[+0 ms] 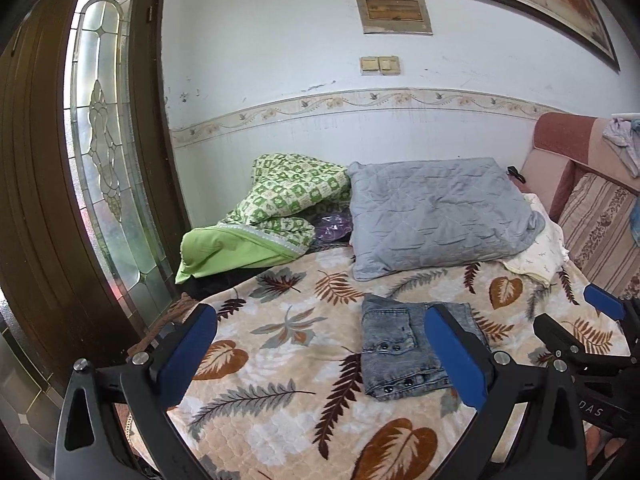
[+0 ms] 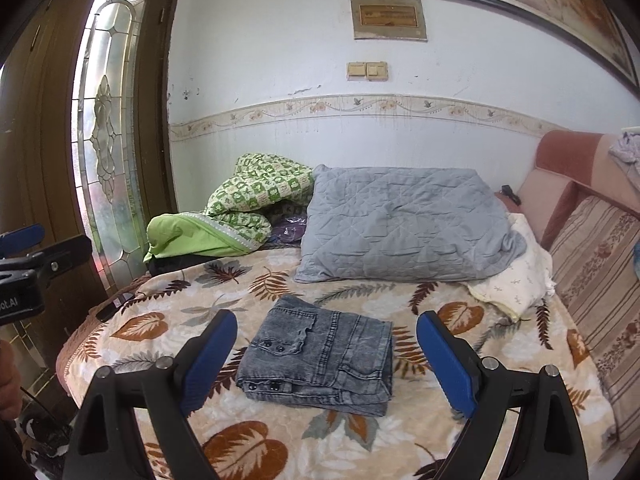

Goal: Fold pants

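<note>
leaf-print blanket [image 2: 460,360] covers the bed; the folded pants [image 2: 320,364] lie flat on it. my left gripper [image 1: 320,352] and right gripper [image 2: 326,356] hover spread wide, holding nothing.

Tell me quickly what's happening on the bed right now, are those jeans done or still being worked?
The grey jeans lie folded into a compact stack on the leaf-print blanket, in front of the grey pillow. Neither tool is touching them: the right gripper is open with the stack in view between its fingers, and the left gripper is open too, off to the side. The fold looks finished.
</note>
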`<state>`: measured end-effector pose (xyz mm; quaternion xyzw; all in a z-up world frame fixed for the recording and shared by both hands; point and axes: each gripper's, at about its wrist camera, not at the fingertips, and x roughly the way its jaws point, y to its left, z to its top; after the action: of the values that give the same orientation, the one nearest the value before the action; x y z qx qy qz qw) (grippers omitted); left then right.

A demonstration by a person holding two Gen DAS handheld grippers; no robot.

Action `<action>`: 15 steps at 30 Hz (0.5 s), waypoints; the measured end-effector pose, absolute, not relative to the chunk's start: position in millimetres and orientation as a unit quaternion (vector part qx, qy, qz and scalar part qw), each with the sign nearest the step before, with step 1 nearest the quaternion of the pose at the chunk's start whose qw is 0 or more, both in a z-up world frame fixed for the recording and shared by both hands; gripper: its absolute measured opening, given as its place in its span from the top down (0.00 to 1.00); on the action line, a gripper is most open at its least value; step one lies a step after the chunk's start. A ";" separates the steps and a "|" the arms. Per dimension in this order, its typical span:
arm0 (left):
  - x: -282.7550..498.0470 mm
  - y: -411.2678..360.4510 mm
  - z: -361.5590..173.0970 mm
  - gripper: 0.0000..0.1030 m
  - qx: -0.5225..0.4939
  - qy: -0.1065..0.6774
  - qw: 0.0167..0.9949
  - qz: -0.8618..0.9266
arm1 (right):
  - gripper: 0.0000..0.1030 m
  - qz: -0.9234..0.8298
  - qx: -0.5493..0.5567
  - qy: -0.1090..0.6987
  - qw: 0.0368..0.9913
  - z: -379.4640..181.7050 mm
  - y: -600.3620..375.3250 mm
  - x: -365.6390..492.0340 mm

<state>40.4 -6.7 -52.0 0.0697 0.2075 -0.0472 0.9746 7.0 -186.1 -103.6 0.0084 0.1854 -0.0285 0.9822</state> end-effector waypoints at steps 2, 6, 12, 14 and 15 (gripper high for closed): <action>41.1 -9.5 -52.4 0.00 0.071 0.209 0.974 -0.050 | 0.10 -0.028 0.013 0.185 0.982 -103.8 -189.8 5.4; 42.1 -9.4 -54.3 0.00 0.067 0.212 0.973 -0.056 | 0.10 -0.032 0.024 0.186 0.982 -104.2 -195.2 6.5; 49.7 -0.9 -63.8 0.00 0.060 0.225 0.971 -0.051 | 0.10 -0.032 0.023 0.192 0.981 -106.9 -190.7 10.5; 52.3 2.7 -66.2 0.00 0.058 0.228 0.971 -0.049 | 0.10 -0.032 0.021 0.195 0.980 -108.1 -187.8 12.8; 53.9 4.7 -67.6 0.00 0.057 0.230 0.970 -0.048 | 0.10 -0.031 0.020 0.197 0.980 -108.7 -186.0 14.4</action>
<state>53.9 4.7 -67.6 0.0569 0.2295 -0.0477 0.9705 14.4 -186.0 -108.7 0.0197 0.1973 -0.0309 0.9797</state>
